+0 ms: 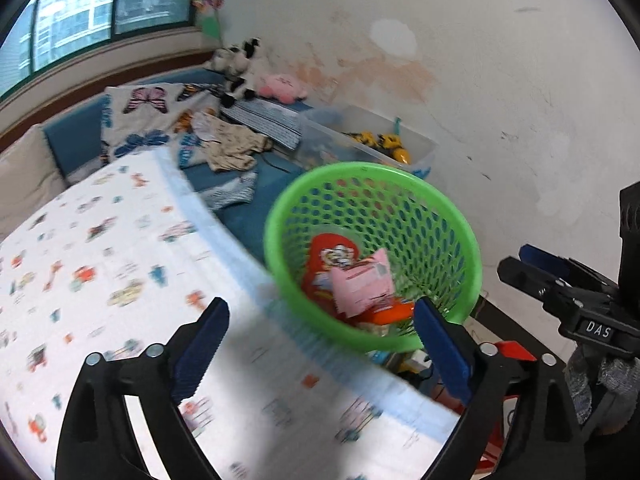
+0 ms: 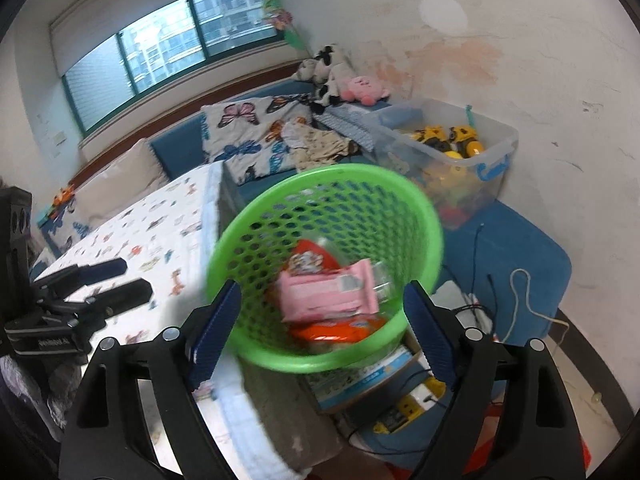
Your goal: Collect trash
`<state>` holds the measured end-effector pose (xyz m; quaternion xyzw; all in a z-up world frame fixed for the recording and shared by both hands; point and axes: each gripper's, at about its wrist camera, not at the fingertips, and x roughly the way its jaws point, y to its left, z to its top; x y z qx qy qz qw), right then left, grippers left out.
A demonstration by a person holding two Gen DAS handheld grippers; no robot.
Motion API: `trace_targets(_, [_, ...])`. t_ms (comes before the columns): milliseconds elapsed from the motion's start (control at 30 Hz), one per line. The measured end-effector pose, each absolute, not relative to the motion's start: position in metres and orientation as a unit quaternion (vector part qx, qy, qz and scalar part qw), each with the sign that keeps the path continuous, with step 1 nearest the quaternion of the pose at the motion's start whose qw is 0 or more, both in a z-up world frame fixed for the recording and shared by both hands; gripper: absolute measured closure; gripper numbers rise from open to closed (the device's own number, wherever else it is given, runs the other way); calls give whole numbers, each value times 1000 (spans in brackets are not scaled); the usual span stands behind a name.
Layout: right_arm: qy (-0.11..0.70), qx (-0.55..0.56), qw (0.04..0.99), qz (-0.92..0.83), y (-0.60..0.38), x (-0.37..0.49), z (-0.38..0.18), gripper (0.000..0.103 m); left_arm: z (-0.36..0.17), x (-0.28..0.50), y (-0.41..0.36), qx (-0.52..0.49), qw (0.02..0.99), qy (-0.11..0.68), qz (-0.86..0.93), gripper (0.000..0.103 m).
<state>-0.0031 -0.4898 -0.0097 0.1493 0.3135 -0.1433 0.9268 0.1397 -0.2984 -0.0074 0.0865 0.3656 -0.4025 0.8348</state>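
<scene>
Claws first, nearest of all: the left claw point(image 1: 322, 344) stands spread wide with nothing between its blue ribbed pads point(image 1: 202, 350), hanging over the corner of the bed point(image 1: 100, 264). The right claw point(image 2: 320, 334) is spread too, gripping nothing; the near rim of the basket shows in the gap between its pads, though I cannot tell whether either pad touches it.

Just past both sits the green basket point(image 2: 328, 186), a round plastic one with a smooth rolled rim and walls pierced all over with small holes, tilted so its mouth faces the claws. It is blurred. It sits at the edge of the bed, partly over the gap beside it. Inside lies the trash: a pink wrapper point(image 2: 328, 292) with a pale label on top, a red packet point(image 2: 310, 258) with a cartoon picture behind it, and an orange packet point(image 2: 340, 330) beneath, low against the near wall.

The bed wears a white sheet printed with small coloured figures. Beyond the basket a clear plastic bin point(image 2: 492, 148) holds yellow toys, against a stained white wall. Further back lie a butterfly-print blanket point(image 2: 244, 132), crumpled clothes, and a pink plush toy point(image 2: 364, 88) under the window point(image 2: 160, 52).
</scene>
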Motion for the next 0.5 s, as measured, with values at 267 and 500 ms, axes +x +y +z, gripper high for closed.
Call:
trace_targets(267, [322,123,933,-101,-436,-1,-7,12,2,126,-222,81,872,349,-333,8])
trace_targets(500, [326,106,937,-68,-388,-2,-9,8,4,113,-159,54,893,345,-284,7])
